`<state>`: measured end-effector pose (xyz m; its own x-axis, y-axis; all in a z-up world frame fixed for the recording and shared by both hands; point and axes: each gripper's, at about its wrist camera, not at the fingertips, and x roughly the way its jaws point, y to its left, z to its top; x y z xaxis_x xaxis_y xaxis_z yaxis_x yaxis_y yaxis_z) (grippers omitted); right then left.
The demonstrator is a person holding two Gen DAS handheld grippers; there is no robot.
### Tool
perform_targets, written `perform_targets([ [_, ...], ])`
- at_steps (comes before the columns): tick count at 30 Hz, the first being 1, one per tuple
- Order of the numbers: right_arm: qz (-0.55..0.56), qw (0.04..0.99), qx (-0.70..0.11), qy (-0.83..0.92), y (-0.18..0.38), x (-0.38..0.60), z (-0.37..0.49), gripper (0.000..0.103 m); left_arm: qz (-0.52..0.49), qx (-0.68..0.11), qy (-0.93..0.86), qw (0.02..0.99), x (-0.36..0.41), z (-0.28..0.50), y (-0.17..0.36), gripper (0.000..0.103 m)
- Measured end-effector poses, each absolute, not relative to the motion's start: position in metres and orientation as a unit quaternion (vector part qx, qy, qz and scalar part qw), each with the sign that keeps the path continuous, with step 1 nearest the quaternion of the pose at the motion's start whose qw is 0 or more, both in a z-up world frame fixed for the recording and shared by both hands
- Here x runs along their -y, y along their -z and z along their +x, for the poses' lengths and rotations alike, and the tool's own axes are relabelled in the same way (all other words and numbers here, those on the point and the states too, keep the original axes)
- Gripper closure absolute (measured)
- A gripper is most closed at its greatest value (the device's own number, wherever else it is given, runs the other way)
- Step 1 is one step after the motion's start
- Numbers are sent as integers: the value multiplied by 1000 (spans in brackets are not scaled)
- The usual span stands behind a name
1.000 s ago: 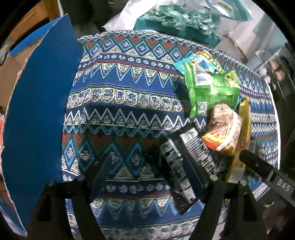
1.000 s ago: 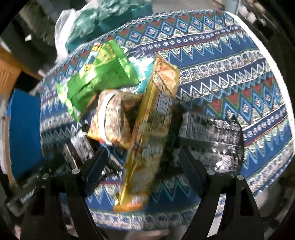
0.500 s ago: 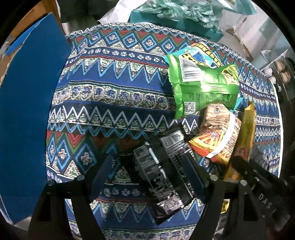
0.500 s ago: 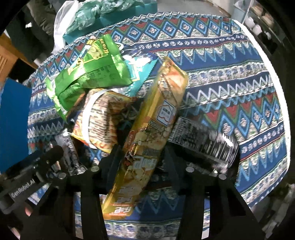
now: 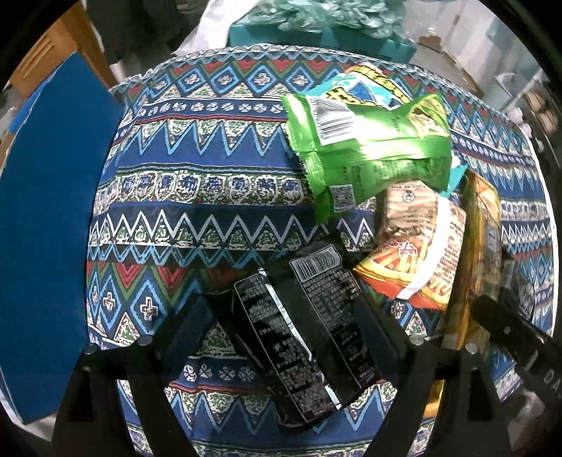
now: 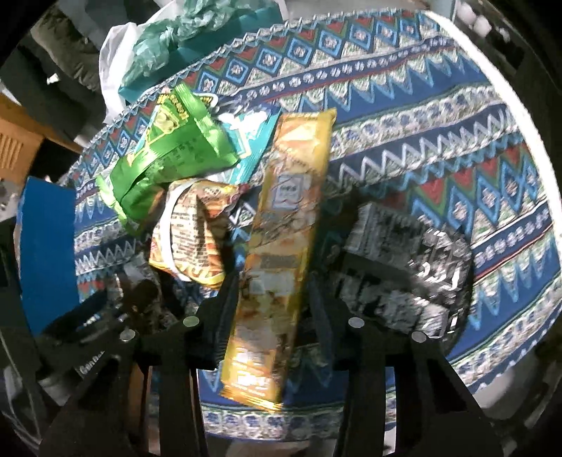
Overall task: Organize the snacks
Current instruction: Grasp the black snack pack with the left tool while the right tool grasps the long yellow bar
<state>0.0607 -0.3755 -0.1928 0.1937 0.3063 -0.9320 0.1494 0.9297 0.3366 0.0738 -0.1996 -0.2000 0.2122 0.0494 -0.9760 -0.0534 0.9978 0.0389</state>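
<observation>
Snack packets lie piled on a round table under a patterned cloth (image 5: 210,175). My left gripper (image 5: 281,302) points down over two black packets (image 5: 309,316). Its jaws are opening wide, the packets lie between them, and the pads do not touch. My right gripper (image 6: 272,291) is closing on a long yellow packet (image 6: 288,211), with both pads pressing its sides. A green packet (image 5: 368,147) lies on a teal one (image 5: 358,88). An orange-and-white packet (image 5: 418,256) sits between the green and yellow packets. Right of the yellow packet lies a black-and-silver packet (image 6: 404,267).
A blue board (image 5: 45,211) stands along the table's left edge. Beyond the far edge sits a teal box with crumpled green paper (image 5: 316,31) and a white bag (image 6: 112,70). The right gripper's body (image 5: 520,337) shows at the left view's lower right.
My left gripper has shifted toward the pile, so the black packets now lie between its fingers. My right gripper has closed from wide open onto the yellow packet.
</observation>
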Motion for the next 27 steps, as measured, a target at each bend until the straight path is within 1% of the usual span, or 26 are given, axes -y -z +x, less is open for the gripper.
perform_targets([
  [5, 170, 747, -641, -42, 202, 363, 61, 61, 17, -625, -2, 780, 194, 66, 197, 17],
  [10, 122, 754, -645, -25, 208, 346, 68, 60, 3, -636, 18, 771, 170, 64, 195, 19],
  [11, 111, 755, -646, -24, 209, 343, 68, 60, 1, -638, 18, 769, 165, 63, 194, 19],
  [13, 91, 757, -647, -17, 208, 340, 67, 65, -8, -643, 16, 766, 157, 62, 192, 19],
  [15, 81, 757, -648, -16, 205, 338, 67, 67, -15, -646, 13, 763, 152, 61, 190, 19],
  [18, 78, 758, -647, -16, 200, 339, 63, 67, -26, -647, 1, 762, 143, 61, 188, 19],
  [21, 94, 758, -645, -27, 199, 345, 57, 62, -50, -654, -2, 755, 136, 66, 191, 19],
  [23, 97, 759, -643, -28, 199, 339, 58, 62, -69, -657, -4, 751, 136, 68, 194, 16],
  [25, 103, 761, -640, -28, 199, 339, 59, 62, -78, -651, -16, 755, 136, 68, 196, 16],
  [27, 104, 761, -639, -28, 201, 340, 62, 61, -80, -649, -22, 756, 144, 70, 201, 13],
])
